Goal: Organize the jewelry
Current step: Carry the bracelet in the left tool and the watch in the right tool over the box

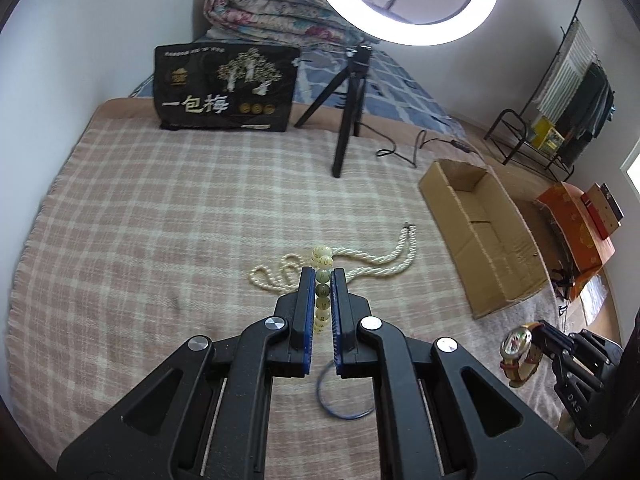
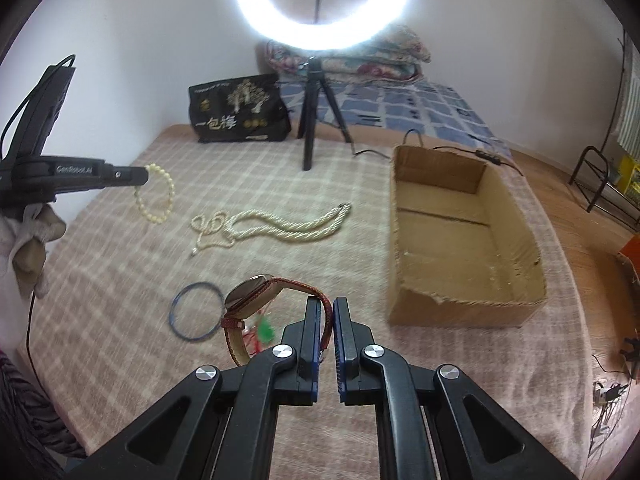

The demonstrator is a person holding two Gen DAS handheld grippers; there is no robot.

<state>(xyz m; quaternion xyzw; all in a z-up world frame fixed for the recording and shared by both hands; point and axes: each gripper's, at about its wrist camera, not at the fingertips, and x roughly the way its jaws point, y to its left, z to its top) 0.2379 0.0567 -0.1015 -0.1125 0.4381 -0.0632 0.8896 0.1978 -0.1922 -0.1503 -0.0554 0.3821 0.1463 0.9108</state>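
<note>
2 grippers each carry a piece off the plaid blanket point(image 2: 120, 280). Nearest us, our right gripper point(image 2: 327, 312) is closed on the red strap of a wristwatch point(image 2: 256, 300), so the heavy case hangs out to the left and tilts. We judge that the watch will swing and twist on that thin, flexible strap; a hold closer to the case would steady it.

Our left gripper point(image 1: 322, 280) is clamped on a bead bracelet point(image 1: 322, 280), pale and green beads lined up between the pads, the loop dangling free in the right wrist view. Round beads are hard and slippery, likely to roll in the grip, so we pinch across the string.

On the blanket below lies a thin blue bangle point(image 2: 197, 311), stiff and light, best taken across its rim. Beyond it sprawls the twisted pearl rope necklace point(image 2: 276, 224), limp and long; we would lift it near the middle. Farther right sits the open cardboard box point(image 2: 516, 216), holding no jewelry, probably the destination.
</note>
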